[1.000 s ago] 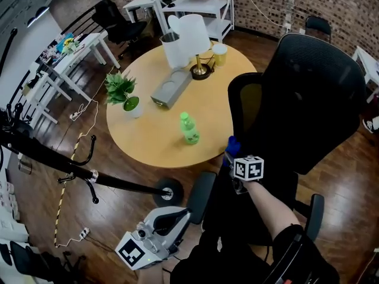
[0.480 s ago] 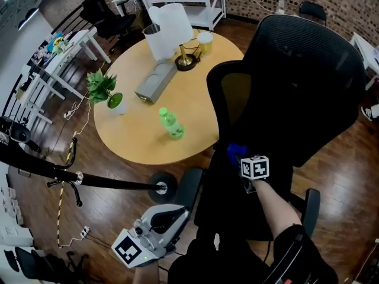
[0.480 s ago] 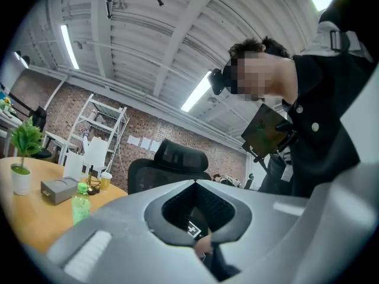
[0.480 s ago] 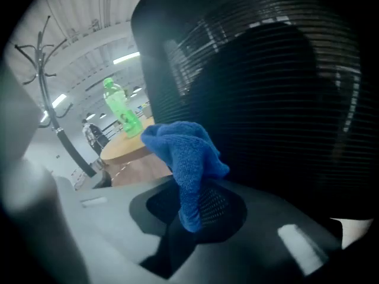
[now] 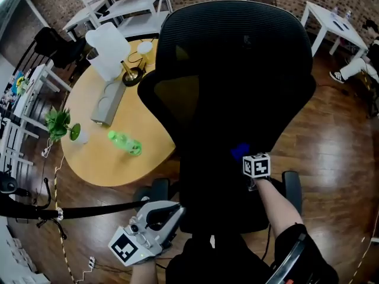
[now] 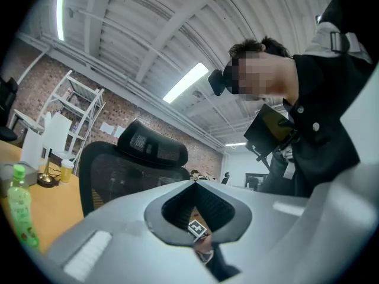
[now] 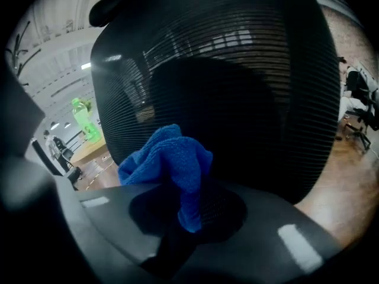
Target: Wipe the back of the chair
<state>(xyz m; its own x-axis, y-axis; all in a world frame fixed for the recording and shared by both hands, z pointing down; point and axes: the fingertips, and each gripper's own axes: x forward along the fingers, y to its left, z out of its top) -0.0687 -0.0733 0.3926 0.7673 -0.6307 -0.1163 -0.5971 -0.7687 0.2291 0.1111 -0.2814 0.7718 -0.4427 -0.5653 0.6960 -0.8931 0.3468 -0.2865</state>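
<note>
A black mesh office chair (image 5: 237, 70) stands with its back toward me and fills the middle of the head view. My right gripper (image 5: 247, 158) is shut on a bunched blue cloth (image 5: 239, 151) that rests against the lower middle of the chair back. The right gripper view shows the cloth (image 7: 169, 161) rising from the closed jaws of that gripper (image 7: 185, 201) right at the mesh (image 7: 237, 81). My left gripper (image 5: 160, 218) hangs low at the bottom left, away from the chair. In its own view this gripper (image 6: 195, 185) is shut on nothing, and the chair (image 6: 127, 164) stands beyond it.
Left of the chair is a round wooden table (image 5: 89, 158) with a green bottle (image 5: 124, 143), a grey box (image 5: 108, 103), a white-shaded lamp (image 5: 107, 57) and a potted plant (image 5: 61, 125). A black stand (image 5: 77, 211) lies low at the left. White shelves (image 5: 127, 7) and a white table (image 5: 331, 22) stand behind.
The chair now stands square in front of me instead of off to the right. My right gripper has carried the blue cloth from the chair's left edge onto the lower back.
</note>
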